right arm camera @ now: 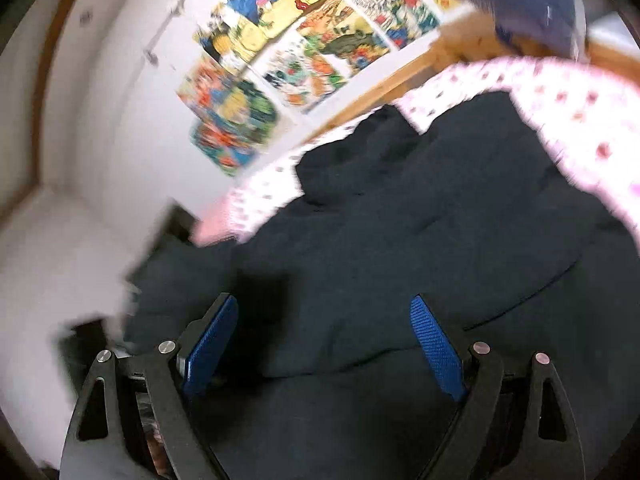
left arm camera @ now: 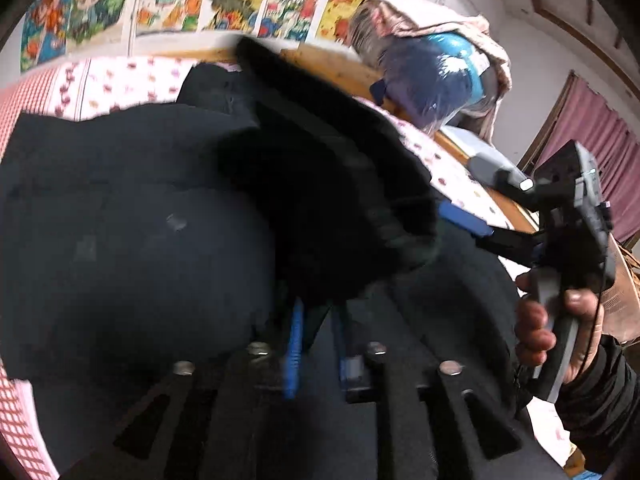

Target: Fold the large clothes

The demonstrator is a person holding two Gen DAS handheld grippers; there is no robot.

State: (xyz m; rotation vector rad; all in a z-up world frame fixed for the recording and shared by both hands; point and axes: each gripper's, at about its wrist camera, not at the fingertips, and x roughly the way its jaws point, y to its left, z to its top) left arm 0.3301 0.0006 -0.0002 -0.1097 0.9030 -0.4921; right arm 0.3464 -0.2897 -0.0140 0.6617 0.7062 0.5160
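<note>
The dark garment (right arm camera: 400,220) sprawls across the bed (left arm camera: 120,80) toward its wooden far edge. My left gripper (left arm camera: 316,344) is clamped on a raised fold; I'd carry it over evenly. My right gripper (right arm camera: 324,344) hovers, jaws apart.

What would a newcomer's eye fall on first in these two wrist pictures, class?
First the big dark garment, spread over the pink flowered bedsheet and filling the middle of both views. The left gripper is shut on a bunched fold of it, while the right gripper hangs open above the cloth. Behind, bright cartoon posters line the white wall.
</note>
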